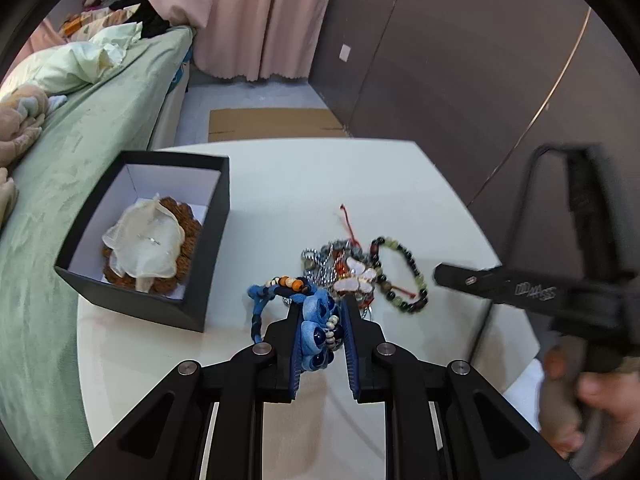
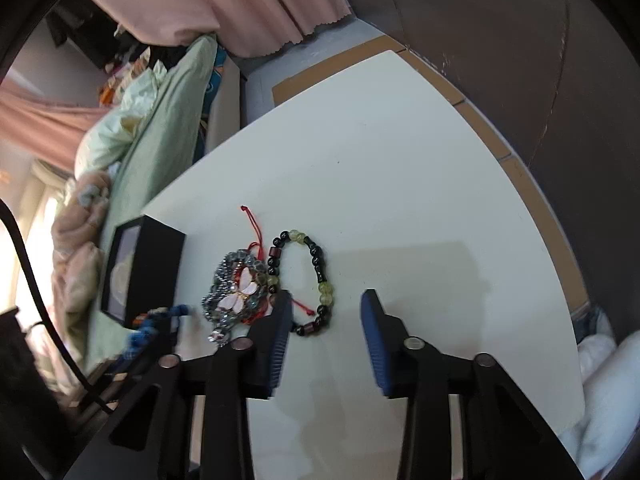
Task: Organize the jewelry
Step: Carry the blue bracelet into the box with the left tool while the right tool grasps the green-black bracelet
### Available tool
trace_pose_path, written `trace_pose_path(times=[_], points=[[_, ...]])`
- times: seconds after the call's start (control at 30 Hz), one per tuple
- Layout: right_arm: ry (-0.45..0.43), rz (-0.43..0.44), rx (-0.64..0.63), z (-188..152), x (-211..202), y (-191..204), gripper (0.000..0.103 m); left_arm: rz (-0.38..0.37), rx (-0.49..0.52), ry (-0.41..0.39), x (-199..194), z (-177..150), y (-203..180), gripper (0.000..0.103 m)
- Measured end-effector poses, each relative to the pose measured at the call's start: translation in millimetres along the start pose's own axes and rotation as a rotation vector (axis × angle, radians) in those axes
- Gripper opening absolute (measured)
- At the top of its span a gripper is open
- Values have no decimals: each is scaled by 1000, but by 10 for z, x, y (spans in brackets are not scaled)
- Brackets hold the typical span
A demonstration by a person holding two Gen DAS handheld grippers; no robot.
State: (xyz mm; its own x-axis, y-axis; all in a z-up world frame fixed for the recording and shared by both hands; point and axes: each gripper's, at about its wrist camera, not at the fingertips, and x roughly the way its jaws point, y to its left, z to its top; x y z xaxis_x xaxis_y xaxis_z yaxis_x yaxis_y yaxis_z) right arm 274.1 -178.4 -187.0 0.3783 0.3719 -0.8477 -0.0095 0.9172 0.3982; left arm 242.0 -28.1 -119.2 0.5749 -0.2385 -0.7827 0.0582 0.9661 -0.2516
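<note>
Left gripper (image 1: 320, 320) jaws clamped on blue fabric-flower bracelet (image 1: 316, 328), next to black box (image 1: 208, 240) at ten o'clock; right gripper (image 2: 324, 320) jaws part-open, empty

A blue fabric bracelet (image 1: 316, 320) with beads sits clamped upright. Beside it a tangled pile (image 1: 344, 268), seemingly chains around a butterfly charm, touches a black-green bead bracelet (image 2: 312, 280) lying flat.

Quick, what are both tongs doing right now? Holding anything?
Left tongs: closed on the blue flower bracelet.
Right tongs: open, holding nothing; the black and green bead bracelet lies on the table between them.
</note>
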Motion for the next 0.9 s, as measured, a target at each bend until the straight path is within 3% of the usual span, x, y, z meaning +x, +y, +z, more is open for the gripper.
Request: trace_pose_path(times=[0.37,0.57,0.7,0.9], points=[[-31,-137,-113,61,129,157,31,-61,-78,-75,-346,120,224,19],[-38,-264,-210,36,223,283,9,-68,-117,-122,-509,208,384,19],[-24,-217,-216,17,176,325,7,-62,-154,-148,-597,263,535,19],[-83,-142,-202,17,-78,401,7,-67,-221,-176,-687,347,790,19]])
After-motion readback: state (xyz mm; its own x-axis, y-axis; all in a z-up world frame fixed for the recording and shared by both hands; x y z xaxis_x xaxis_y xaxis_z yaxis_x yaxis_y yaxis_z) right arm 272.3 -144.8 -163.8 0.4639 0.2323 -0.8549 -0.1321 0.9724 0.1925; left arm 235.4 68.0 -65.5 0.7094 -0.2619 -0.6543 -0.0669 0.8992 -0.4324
